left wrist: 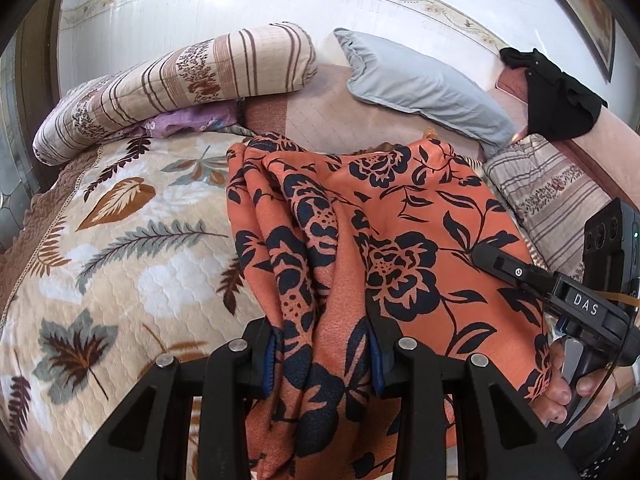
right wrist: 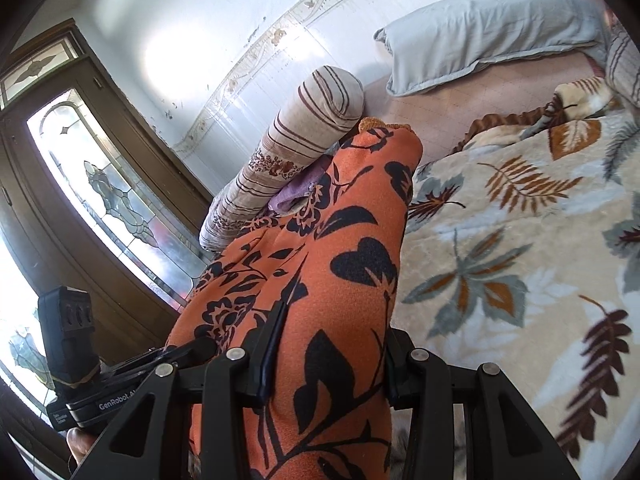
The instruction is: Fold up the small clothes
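Clearly the fold is in mid-carry: both grippers have hold of the orange floral garment point(left wrist: 384, 216) and it hangs bunched above the leaf-print bedspread point(left wrist: 120, 240) — not yet laid flat. In the left wrist view the garment fills the centre and lower middle of the frame, running up from the left gripper point(left wrist: 322, 356), whose two fingers are closed most of the way onto a thick gather of cloth, blue pads pressed against it on either side. The right gripper point(left wrist: 492, 258) shows at the right edge of that frame, its tip resting on the same cloth.

In the right wrist view the garment point(right wrist: 340, 264) rises from the bottom centre towards the middle of the frame, and the right gripper point(right wrist: 326, 364) is likewise narrowed onto a fat roll of fabric; the left gripper point(right wrist: 192, 350) sits at the lower left, touching the cloth's edge.

My judgement is that the next move calls for drawing the two held edges apart to take out the bunching, then lowering the cloth onto the bare bedspread at the right of the right wrist view — keeping both grips firm, since so thick a gather could slip.
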Available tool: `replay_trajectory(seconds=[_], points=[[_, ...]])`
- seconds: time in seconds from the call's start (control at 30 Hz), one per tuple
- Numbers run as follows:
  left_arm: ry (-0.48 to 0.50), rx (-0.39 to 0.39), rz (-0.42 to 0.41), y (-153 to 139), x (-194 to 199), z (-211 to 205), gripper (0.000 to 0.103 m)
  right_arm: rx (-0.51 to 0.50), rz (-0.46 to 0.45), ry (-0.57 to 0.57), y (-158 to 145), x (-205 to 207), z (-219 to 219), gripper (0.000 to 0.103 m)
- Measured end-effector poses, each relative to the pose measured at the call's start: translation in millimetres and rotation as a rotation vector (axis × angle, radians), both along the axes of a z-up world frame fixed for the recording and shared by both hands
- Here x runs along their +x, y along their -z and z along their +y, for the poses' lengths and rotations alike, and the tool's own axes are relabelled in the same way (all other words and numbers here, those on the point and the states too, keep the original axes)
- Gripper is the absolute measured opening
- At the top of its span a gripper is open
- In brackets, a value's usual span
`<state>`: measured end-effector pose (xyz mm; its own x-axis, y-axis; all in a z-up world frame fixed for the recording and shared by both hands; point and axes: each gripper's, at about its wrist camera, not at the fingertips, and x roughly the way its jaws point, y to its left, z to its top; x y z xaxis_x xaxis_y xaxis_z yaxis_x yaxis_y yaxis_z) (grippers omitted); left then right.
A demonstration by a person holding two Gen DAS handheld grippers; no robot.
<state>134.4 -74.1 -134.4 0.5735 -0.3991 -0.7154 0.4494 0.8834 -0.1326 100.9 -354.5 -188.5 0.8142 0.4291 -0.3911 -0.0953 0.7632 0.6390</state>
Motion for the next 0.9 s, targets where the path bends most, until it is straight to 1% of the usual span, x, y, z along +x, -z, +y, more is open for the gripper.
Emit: replay_trajectory(seconds=[0.23,0.37,0.57,0.9], points=[[-0.001,0.017,-0.006,1,-36,-2,0.037,-0.008,0.002,-0.011,1,-33,-3,0.042],[-0.01,0.032,0.002,4,-48,-2,0.037,-0.014,0.01,-0.022,4,-43,-2,0.042],[-0.008,0.046,0.013,7,-58,-6,0.037,0.001,0.027,-0.02,11,-54,-6,0.042],[-0.005,0.078,0.033,19,-63,-14,0.037,0.003,0.072,-0.015,27,-60,-11,0.042]])
